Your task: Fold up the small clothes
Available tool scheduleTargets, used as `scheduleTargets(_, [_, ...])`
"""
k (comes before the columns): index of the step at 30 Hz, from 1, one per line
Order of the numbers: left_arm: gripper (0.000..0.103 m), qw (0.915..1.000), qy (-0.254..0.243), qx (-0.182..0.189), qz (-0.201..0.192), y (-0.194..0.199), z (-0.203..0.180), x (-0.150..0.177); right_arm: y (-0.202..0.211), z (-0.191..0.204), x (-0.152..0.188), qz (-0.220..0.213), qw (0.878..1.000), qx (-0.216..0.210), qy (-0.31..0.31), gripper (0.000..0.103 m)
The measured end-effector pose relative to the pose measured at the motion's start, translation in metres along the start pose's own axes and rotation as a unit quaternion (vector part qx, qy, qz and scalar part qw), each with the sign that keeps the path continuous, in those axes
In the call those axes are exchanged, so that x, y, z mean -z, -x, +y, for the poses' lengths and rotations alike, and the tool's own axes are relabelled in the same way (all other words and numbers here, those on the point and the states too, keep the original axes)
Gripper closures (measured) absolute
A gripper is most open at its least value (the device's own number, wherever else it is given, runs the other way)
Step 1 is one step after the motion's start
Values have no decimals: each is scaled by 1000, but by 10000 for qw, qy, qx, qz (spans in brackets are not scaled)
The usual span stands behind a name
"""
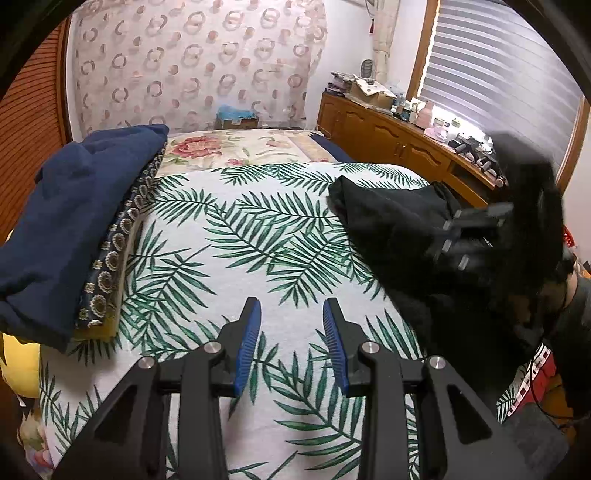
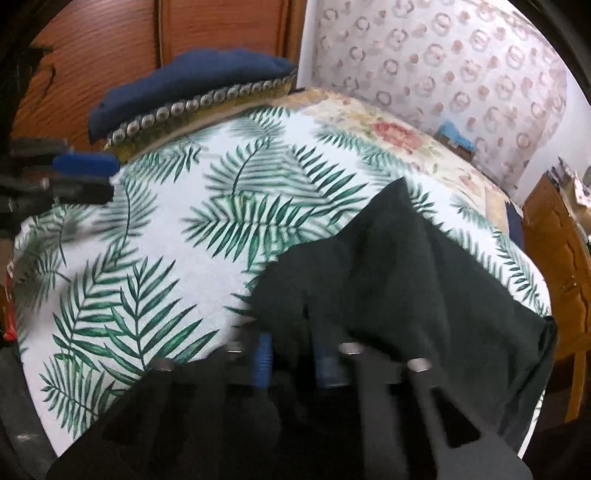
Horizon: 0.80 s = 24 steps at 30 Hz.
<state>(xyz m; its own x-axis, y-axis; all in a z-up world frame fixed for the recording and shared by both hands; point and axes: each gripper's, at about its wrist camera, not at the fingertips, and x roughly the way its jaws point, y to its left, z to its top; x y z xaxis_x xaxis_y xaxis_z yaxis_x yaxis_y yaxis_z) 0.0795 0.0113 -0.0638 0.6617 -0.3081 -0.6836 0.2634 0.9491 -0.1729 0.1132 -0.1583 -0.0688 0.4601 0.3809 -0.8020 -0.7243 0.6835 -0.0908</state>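
A black garment (image 1: 388, 221) lies crumpled on the right side of the leaf-print cover (image 1: 240, 221) on the bed. My right gripper (image 1: 454, 236) appears blurred at its near edge. In the right wrist view the black garment (image 2: 388, 277) drapes over the right gripper (image 2: 295, 343), and its blue pads (image 2: 264, 362) pinch a fold of the cloth. My left gripper (image 1: 291, 306) hovers over the bare cover, open, with nothing between its blue pads. The left gripper (image 2: 85, 164) also shows at the left edge of the right wrist view.
A stack of folded clothes, navy on top (image 1: 74, 221) (image 2: 207, 77), sits at the cover's far left. A floral bedspread (image 1: 229, 147) lies beyond. A cluttered wooden dresser (image 1: 388, 140) runs along the right under a window blind (image 1: 498, 74). Wooden doors (image 2: 184, 29) stand behind the stack.
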Motion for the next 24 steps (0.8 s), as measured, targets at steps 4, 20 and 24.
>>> scheduleTargets(4, [70,10000,-61,63,33,-3,-6,0,38,-32,-4,-506,9975,-126,-486,94])
scheduleTargets(20, [70,9988,-361,268,188,-17,-37,4,86,-188,1,-773,9737,1016,-1885,96])
scheduleTargets(24, [70,9983,-450,296,243,-22,-46,5,80,-218,16,-527,9573,1614,-2338,70])
